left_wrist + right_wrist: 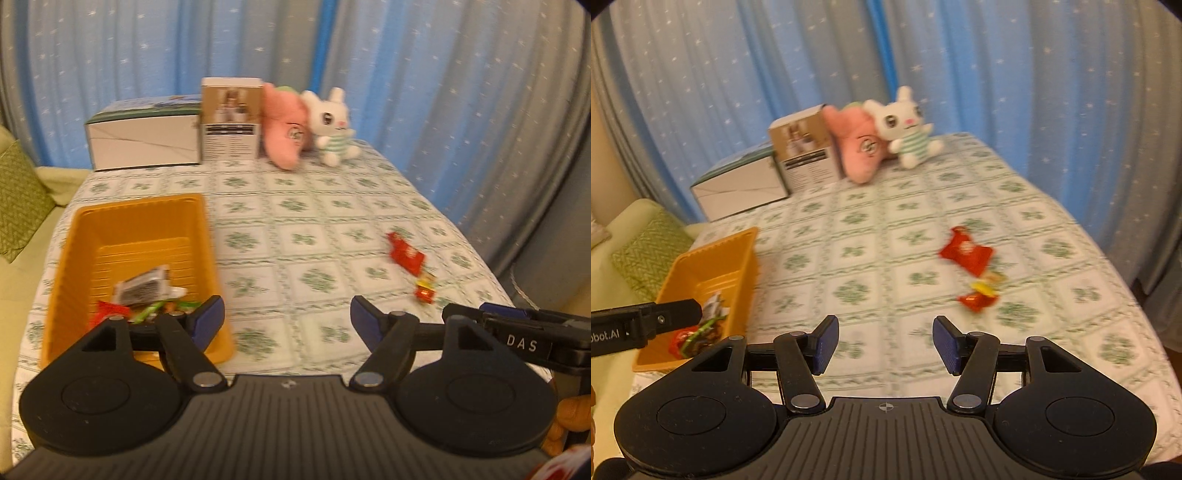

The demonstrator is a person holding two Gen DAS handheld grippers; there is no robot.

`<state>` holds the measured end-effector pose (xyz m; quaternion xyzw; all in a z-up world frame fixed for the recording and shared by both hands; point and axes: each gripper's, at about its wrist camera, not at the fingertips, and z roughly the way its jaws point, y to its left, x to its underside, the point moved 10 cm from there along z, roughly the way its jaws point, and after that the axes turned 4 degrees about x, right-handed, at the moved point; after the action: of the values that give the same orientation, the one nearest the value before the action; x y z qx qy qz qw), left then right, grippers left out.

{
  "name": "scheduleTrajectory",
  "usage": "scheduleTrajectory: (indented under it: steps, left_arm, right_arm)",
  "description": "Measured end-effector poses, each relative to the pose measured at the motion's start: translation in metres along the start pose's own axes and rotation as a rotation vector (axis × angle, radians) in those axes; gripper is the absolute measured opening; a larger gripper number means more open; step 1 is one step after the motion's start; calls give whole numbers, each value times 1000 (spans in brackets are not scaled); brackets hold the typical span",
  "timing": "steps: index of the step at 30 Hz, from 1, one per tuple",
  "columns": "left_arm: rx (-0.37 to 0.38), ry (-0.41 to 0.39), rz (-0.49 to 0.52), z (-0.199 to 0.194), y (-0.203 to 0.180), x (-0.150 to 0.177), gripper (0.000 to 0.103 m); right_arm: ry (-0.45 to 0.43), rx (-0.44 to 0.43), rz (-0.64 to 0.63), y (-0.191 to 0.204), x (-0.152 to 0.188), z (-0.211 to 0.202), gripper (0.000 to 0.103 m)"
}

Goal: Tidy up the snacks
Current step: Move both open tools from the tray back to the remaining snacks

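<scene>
An orange bin [92, 236] [701, 266] stands on the table's left side with several snack packets in it, among them a grey-and-white one [142, 286]. Two red snack packets lie loose on the right: a larger one [406, 254] [966, 251] and a smaller red-and-yellow one [424, 291] [979, 297]. My left gripper [288, 323] is open and empty, hovering just right of the bin's near corner. My right gripper [884, 345] is open and empty over the cloth, short of the loose packets. Each gripper shows at the edge of the other's view.
The table wears a white cloth with green flowers [314, 229]. At the back stand a white box [144, 136], a brown carton [231, 118], a pink plush [286, 129] and a white rabbit plush [332, 122]. Blue curtains hang behind; a green sofa [22, 206] is on the left.
</scene>
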<state>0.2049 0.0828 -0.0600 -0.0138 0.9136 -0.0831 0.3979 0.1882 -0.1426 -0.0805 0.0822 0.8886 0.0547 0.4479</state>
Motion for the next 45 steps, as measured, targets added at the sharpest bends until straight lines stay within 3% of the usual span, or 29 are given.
scheduleTrajectory:
  steps: [12, 29, 35, 45]
  left_arm:
    - [64, 15, 63, 16, -66, 4, 81]
    - [139, 53, 131, 62, -117, 11, 81]
    - [156, 100, 178, 99, -126, 17, 76]
    - [243, 149, 242, 170, -148, 26, 63]
  right_arm:
    - [-11, 88, 68, -69, 3, -24, 58]
    - [-20, 137, 134, -128, 4, -17, 58]
    - [-16, 146, 141, -141, 2, 3, 58]
    - [35, 162, 142, -158, 12, 53, 58]
